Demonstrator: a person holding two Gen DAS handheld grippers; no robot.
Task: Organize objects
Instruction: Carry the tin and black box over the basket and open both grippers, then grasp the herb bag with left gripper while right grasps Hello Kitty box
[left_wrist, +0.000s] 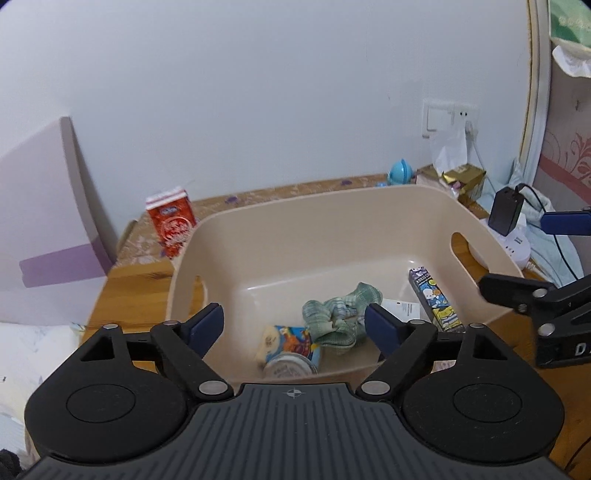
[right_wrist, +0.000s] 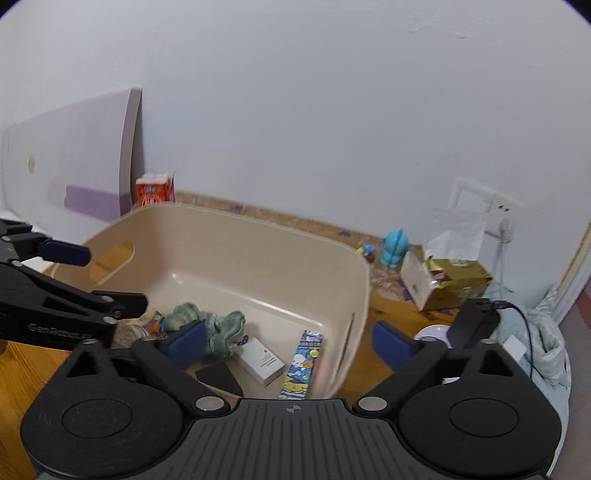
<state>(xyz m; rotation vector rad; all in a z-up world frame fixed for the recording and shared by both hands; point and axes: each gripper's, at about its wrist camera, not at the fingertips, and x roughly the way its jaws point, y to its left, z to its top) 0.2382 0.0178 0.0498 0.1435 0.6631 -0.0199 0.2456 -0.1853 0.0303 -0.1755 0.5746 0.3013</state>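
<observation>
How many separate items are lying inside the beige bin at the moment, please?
5 in the beige bin: a colourful can nearest the left gripper, a green cloth mid-floor, a white box, a black block, and a cartoon-printed box. The cloth may hide more.

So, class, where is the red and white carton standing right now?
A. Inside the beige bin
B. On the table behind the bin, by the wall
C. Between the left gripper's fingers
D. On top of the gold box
B: the red and white carton stands upright outside the beige bin, behind it near the wall; neither gripper holds anything.
</observation>
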